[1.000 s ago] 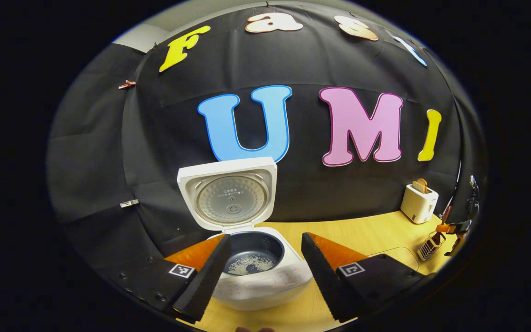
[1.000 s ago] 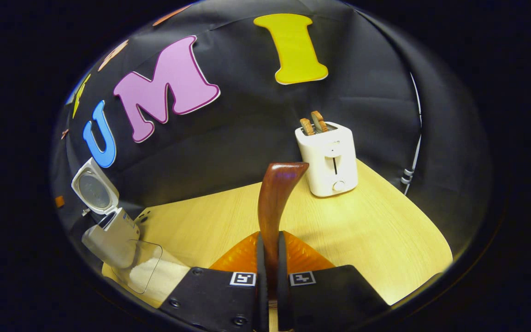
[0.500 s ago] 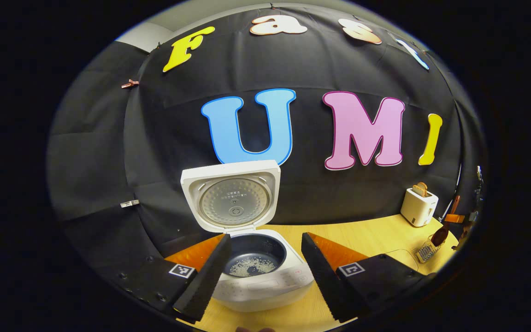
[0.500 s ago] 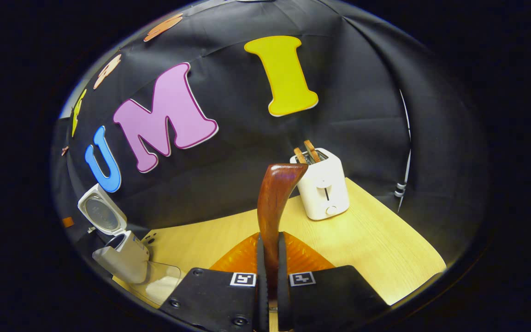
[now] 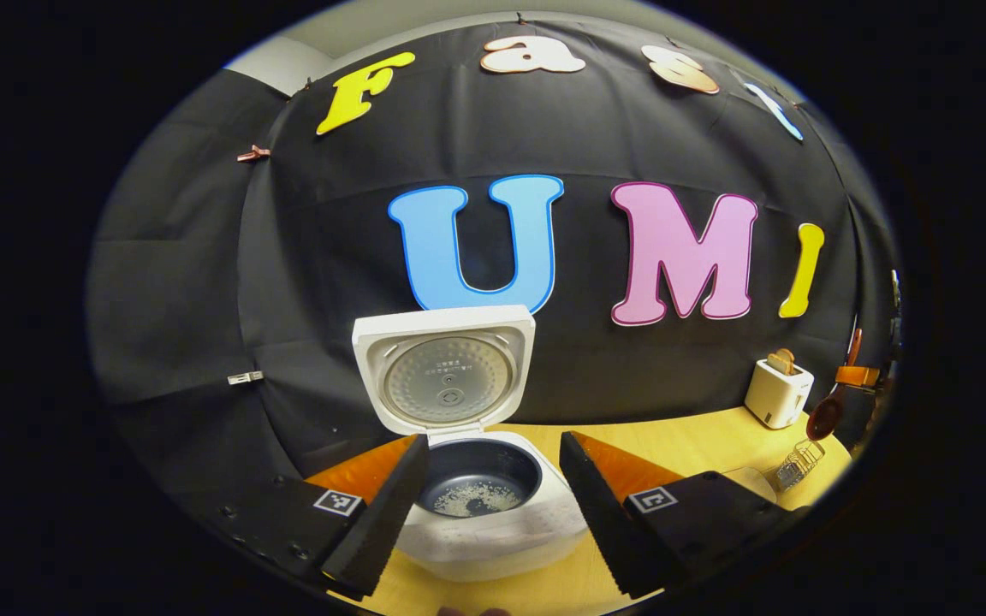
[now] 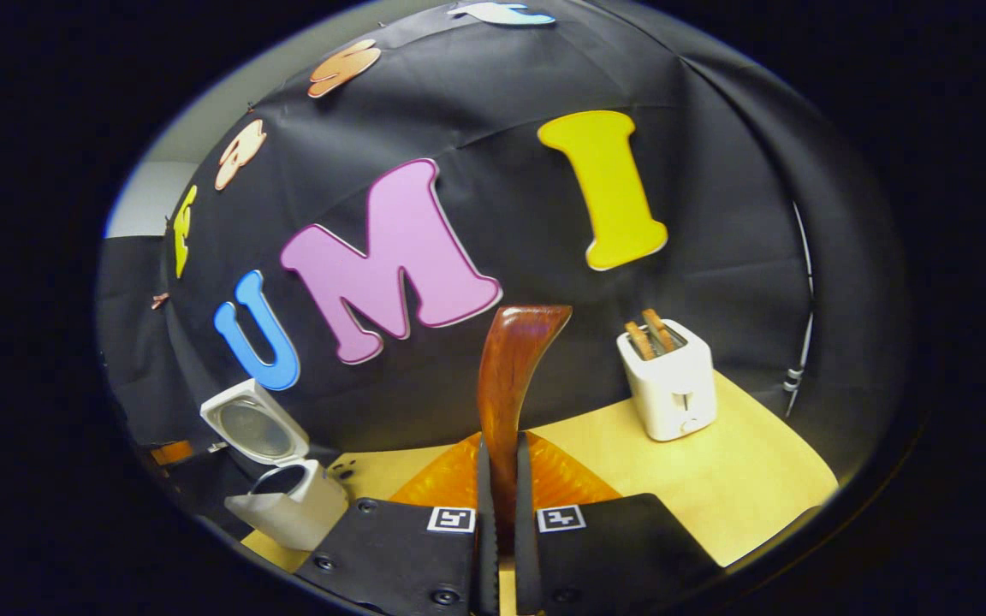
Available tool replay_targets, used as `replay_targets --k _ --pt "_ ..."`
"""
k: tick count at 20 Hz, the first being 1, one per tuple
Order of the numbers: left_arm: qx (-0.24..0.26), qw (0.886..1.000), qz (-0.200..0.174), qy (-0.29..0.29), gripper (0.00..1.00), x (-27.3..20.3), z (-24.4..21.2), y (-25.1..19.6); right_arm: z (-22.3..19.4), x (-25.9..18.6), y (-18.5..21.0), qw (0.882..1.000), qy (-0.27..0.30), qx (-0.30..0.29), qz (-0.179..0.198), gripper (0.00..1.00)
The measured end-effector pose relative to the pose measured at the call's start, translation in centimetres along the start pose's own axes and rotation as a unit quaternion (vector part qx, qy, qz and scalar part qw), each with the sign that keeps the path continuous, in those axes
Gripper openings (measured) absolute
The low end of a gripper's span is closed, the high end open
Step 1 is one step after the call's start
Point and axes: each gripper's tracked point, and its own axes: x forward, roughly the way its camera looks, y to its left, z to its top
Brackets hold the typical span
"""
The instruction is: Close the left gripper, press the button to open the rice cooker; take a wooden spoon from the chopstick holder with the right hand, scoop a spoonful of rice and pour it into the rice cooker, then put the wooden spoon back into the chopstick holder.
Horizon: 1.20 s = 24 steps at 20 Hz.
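- Right claw (image 6: 499, 522) is clamped on the wooden spoon (image 6: 510, 376), handle upright at centre frame.
- In the left gripper view, the chopstick holder (image 5: 798, 464) sits low at far right, directly below the bowl (image 5: 824, 417).
- Left claw (image 5: 484, 505) hangs apart, framing the open rice cooker (image 5: 480, 505).
- Right hand is nearer; my call is a straight lowering.

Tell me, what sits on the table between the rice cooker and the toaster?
In the left gripper view, a clear container and a wire chopstick holder stand between the rice cooker and the toaster.
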Motion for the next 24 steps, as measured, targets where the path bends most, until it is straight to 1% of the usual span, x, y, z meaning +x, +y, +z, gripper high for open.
replay_targets --k 4,9,10,12,15,17,19,24 --pt "-0.005 1.000 0.001 -0.006 0.97 -0.5 0.1 1.2 -1.7 -0.1 5.5 0.999 0.014 -0.013 0.034 0.12" --pt "-0.008 1.000 -0.002 -0.005 0.97 -0.8 -0.2 2.2 -6.9 0.7 9.6 0.995 0.051 -0.069 0.044 0.11" --pt "-0.009 1.000 -0.002 -0.004 0.96 -0.9 -0.3 2.5 -8.3 1.1 10.1 0.994 0.060 -0.083 0.042 0.11" --pt "-0.010 1.000 -0.005 -0.002 0.97 -1.0 -0.6 2.8 -11.1 1.5 10.6 0.990 0.081 -0.115 0.033 0.11" --pt "-0.004 1.000 -0.006 -0.002 0.97 -1.1 -0.8 3.6 -15.0 2.6 10.9 0.980 0.111 -0.165 0.016 0.12" --pt "-0.006 1.000 -0.007 -0.001 0.97 -1.0 -1.1 4.1 -17.1 3.2 11.2 0.973 0.131 -0.188 0.011 0.12" --pt "-0.009 1.000 -0.006 0.001 0.97 -0.9 -1.4 4.6 -18.8 4.1 11.5 0.967 0.146 -0.208 0.006 0.12" --pt "-0.021 1.000 0.001 0.002 0.97 -0.5 -2.0 6.3 -21.4 5.6 10.9 0.952 0.171 -0.253 -0.022 0.12"
